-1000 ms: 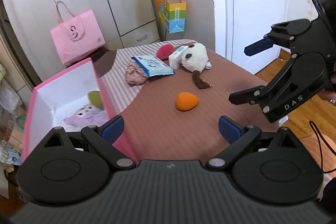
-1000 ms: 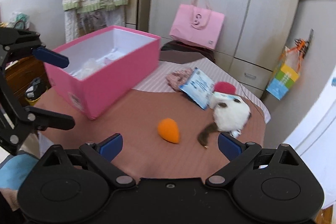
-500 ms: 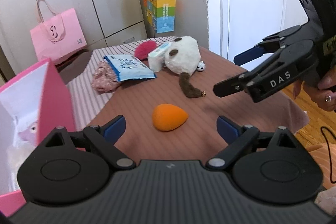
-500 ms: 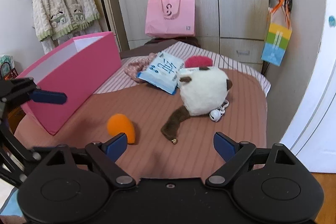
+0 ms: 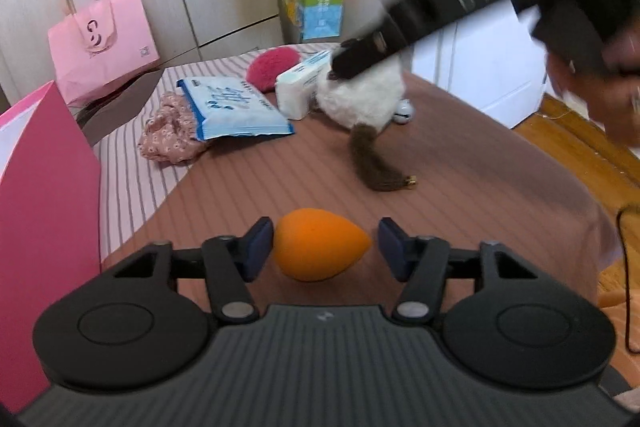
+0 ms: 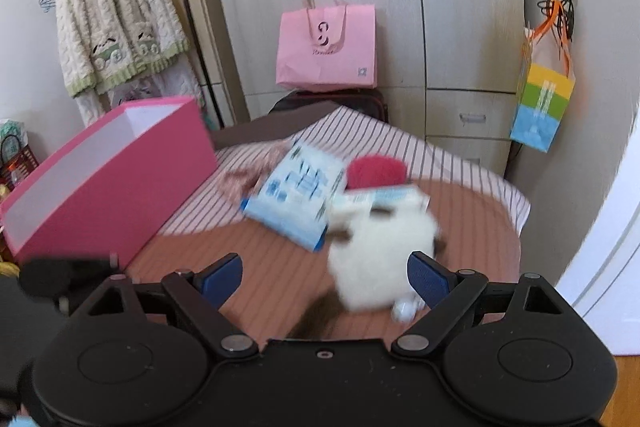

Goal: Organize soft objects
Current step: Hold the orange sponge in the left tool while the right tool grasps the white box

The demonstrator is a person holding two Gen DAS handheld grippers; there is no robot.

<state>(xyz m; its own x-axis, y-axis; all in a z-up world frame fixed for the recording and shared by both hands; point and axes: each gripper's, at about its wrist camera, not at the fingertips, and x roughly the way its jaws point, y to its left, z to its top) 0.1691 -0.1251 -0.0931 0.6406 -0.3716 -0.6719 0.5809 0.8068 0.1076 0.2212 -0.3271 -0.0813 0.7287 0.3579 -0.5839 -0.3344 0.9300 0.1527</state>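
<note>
Pink cardboard box sits at the far left of the table, open on top. From these angles I can't see what's in it, so no idea how much is sorted already. What's clearly left is basically everything on the brown striped tablecloth, so my guess is we're early-to-mid in the job.

Going left to right in the left wrist view: a crumpled pink floral fabric thing, then a flat blue-and-white soft pack lying partly on it, a fuzzy magenta puff behind that, and a small white box-shaped pack right against the white fluffy plush with a brown tail.

Nearest the camera is the orange egg-shaped sponge, lying on its side on the cloth. Its long axis runs straight across the view, fat end on the left, pointy tip to the right. The left gripper has it squarely between the blue pads and the jaws are closing. The left pad looks about touching the fat end, the right pad is not on the tip yet, so no real grip so far.

The right gripper is wide and opening a touch, nothing held. It's hovering at the white plush, which is blurry and sits toward its right finger, tail trailing down toward the camera. The plush isn't pinched.

Looks like both are meant for the box next, sponge first.
</note>
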